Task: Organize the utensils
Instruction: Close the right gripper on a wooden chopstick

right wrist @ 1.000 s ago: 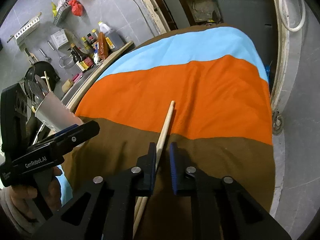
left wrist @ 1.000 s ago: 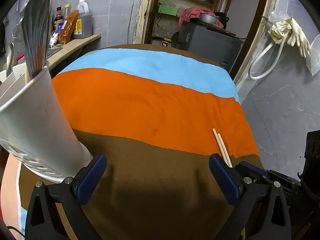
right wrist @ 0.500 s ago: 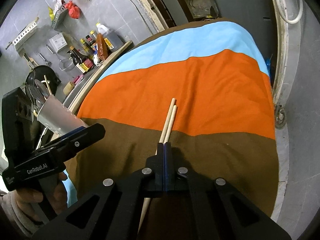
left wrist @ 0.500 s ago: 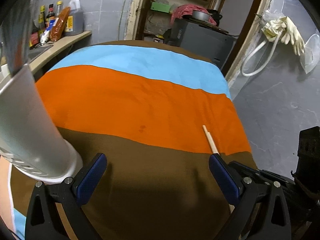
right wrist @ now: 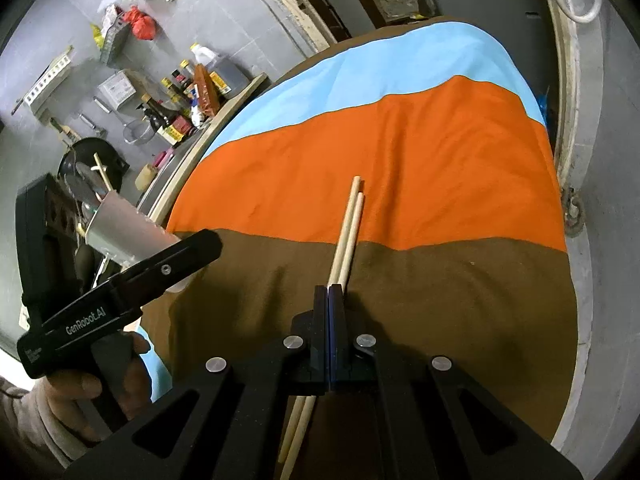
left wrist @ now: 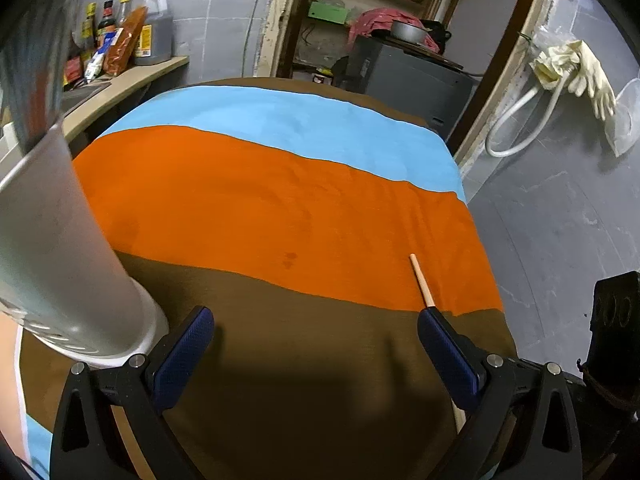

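My right gripper (right wrist: 329,294) is shut on a pair of pale wooden chopsticks (right wrist: 349,226), whose tips point forward over the striped tablecloth (right wrist: 400,152). One chopstick end (left wrist: 421,280) shows in the left wrist view beside my right finger. My left gripper (left wrist: 314,340) is open and empty, low over the brown stripe. A grey utensil holder (left wrist: 52,248) stands just left of it, with metal utensils rising from its top. The holder (right wrist: 120,224) also shows in the right wrist view behind the left gripper's body (right wrist: 120,292).
A counter (left wrist: 120,80) with sauce bottles (right wrist: 188,96) runs along the table's left. A doorway with a grey cabinet and a pot (left wrist: 408,32) lies beyond the far edge. Rubber gloves (left wrist: 576,68) and a hose hang on the right wall.
My right gripper has closed on the chopsticks and lifted them a little. My left gripper has drifted left and closer to the holder, staying open.
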`<state>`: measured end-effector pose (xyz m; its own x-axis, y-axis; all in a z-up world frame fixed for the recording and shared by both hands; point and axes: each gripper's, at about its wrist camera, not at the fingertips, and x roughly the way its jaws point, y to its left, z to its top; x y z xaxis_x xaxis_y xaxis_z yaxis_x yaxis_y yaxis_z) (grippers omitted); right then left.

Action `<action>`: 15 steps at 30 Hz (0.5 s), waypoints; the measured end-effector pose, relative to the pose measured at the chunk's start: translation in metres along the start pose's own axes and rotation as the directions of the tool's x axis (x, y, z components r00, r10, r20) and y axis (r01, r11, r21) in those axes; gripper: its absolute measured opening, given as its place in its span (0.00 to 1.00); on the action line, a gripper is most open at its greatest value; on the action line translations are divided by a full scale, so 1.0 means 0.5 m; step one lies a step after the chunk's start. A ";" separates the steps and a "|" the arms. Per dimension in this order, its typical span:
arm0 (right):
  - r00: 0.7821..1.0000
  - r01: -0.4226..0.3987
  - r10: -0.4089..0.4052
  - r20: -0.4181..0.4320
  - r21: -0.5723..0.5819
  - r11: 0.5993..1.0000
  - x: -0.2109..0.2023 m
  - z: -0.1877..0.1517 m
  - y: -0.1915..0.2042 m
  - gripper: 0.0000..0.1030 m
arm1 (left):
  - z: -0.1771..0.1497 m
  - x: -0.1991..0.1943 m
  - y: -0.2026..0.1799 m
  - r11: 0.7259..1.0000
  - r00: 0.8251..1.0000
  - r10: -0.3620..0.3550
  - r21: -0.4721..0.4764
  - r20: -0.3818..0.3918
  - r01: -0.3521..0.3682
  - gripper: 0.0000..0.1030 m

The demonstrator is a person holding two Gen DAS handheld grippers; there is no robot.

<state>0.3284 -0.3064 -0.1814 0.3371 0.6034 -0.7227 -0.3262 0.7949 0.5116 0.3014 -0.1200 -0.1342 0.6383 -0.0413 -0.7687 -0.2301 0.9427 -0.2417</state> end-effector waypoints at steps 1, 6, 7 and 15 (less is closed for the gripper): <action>1.000 -0.001 0.001 0.000 0.008 1.000 0.000 -0.001 -0.003 0.01 | 0.000 0.000 0.004 1.000 1.000 0.001 -0.004 0.000 -0.001 0.99; 0.999 -0.027 0.027 -0.021 0.035 0.999 0.009 -0.008 -0.008 0.03 | -0.001 0.002 0.010 1.000 1.000 0.003 -0.018 -0.005 -0.003 0.99; 0.999 -0.030 0.031 -0.023 0.040 0.999 0.011 -0.009 -0.009 0.03 | -0.001 0.002 0.010 1.000 1.000 0.003 -0.019 -0.005 -0.003 0.99; 0.998 -0.057 0.061 -0.036 0.082 0.995 0.035 -0.007 -0.016 0.04 | -0.001 0.006 0.008 1.000 1.000 -0.005 -0.014 -0.008 0.004 0.99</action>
<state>0.3337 -0.3026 -0.1998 0.2843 0.6477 -0.7068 -0.2715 0.7615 0.5886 0.3022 -0.1164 -0.1377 0.6333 -0.0483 -0.7724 -0.2378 0.9376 -0.2536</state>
